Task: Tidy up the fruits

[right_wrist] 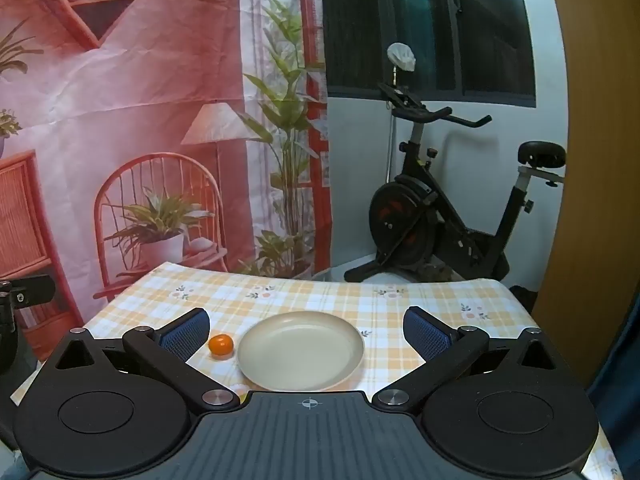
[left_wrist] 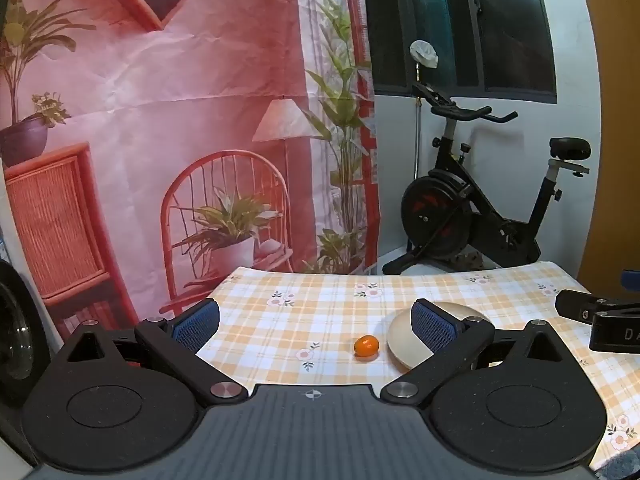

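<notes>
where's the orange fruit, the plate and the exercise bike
orange fruit (left_wrist: 366, 347), left wrist view, middle of its skin
plate (right_wrist: 300, 350), right wrist view, bare centre of the dish
exercise bike (right_wrist: 404, 224), right wrist view, on its flywheel

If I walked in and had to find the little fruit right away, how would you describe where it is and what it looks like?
Look at the table with the yellow checked cloth, then find the cream plate on it. The fruit sits on the cloth just left of the plate, close to it but not on it. It is the only small, round, bright orange thing there.
</notes>
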The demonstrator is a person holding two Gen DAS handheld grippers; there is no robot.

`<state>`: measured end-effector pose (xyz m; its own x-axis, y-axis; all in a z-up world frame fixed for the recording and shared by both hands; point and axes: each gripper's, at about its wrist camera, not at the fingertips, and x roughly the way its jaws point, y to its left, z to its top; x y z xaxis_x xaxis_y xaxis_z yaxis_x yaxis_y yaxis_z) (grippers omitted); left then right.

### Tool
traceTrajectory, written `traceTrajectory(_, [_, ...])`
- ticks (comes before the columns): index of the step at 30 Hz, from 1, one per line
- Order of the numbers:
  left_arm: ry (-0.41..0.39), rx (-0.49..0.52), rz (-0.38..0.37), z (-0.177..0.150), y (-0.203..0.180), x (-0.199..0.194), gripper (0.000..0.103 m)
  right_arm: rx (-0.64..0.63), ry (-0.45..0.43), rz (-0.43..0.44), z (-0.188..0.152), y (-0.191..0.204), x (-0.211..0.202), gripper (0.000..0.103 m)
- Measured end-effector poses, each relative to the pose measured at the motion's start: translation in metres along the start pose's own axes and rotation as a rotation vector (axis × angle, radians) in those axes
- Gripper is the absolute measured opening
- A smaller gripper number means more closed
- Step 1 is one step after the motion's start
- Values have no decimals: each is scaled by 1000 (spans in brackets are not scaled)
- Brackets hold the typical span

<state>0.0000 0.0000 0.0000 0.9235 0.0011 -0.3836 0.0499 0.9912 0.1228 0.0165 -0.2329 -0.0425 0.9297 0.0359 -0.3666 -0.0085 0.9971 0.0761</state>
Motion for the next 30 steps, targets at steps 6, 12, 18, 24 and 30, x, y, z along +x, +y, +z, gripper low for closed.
traceTrajectory(6, [-16, -7, 0, 1, 3, -2, 103, -6, -2, -2, 0, 0, 0, 103])
traceTrajectory(12, [-30, -3, 1, 1, 7, -13, 103, -7, -2, -3, -1, 0, -1, 103])
traceTrajectory(18, [-39, -5, 10, -1, 2, -7, 103, -9, -3, -3, -1, -1, -1, 103])
traceTrajectory(24, [-48, -7, 13, -1, 3, -7, 103, -8, -6, -4, -1, 0, -3, 103])
traceTrajectory(30, [-53, -6, 14, -2, 1, -8, 103, -7, -6, -4, -2, -1, -2, 103])
